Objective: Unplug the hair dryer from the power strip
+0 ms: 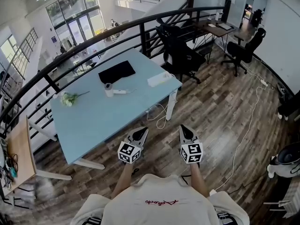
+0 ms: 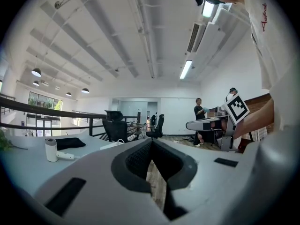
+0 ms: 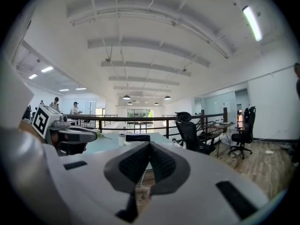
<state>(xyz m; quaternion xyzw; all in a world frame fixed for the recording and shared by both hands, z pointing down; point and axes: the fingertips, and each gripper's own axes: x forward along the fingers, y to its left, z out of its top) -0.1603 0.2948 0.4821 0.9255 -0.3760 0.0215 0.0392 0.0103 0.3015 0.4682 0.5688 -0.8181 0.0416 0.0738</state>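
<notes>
A white hair dryer [image 1: 112,90] stands on the light blue table [image 1: 93,121], near its far middle; it also shows small in the left gripper view as the hair dryer [image 2: 52,150] and in the right gripper view as the hair dryer [image 3: 122,139]. A white power strip [image 1: 159,79] lies at the table's far right edge, and a white cable [image 1: 159,114] hangs below that side. My left gripper [image 1: 140,134] and right gripper [image 1: 186,131] hover side by side over the floor off the table's near right corner. Both are shut and hold nothing, as seen at the left gripper [image 2: 151,142] and the right gripper [image 3: 149,144].
A black mat [image 1: 116,71] and a small bunch of flowers [image 1: 69,98] lie on the table. A black railing [image 1: 140,27] runs behind it. Black office chairs [image 1: 180,50] stand to the right. A long white cord [image 1: 248,121] trails over the wooden floor.
</notes>
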